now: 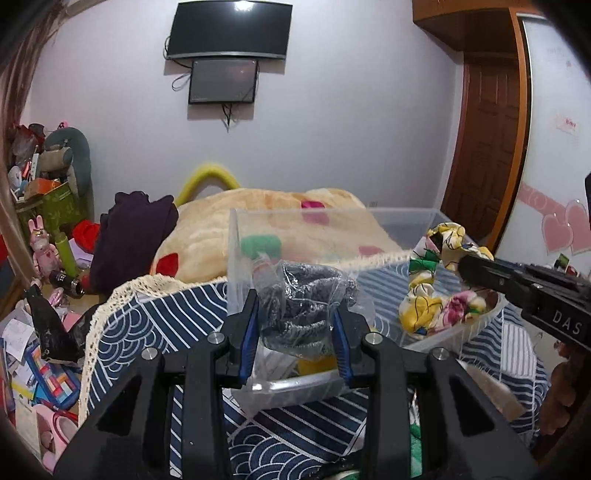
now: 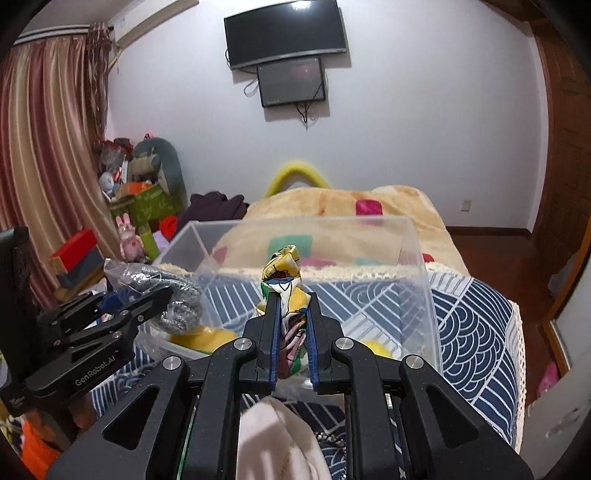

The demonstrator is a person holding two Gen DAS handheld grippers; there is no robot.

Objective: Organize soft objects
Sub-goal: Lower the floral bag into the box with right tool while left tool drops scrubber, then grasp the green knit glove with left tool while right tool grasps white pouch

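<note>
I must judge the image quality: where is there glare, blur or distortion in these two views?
Left wrist view: glare on the television, door frame bowed by the fisheye, dark corners. Right wrist view: glare on the television, blurred yellow arch, curtain curved.

"DAS" on right gripper [image 1: 466,266]; "GenRobot.AI" on left gripper [image 2: 127,295].
</note>
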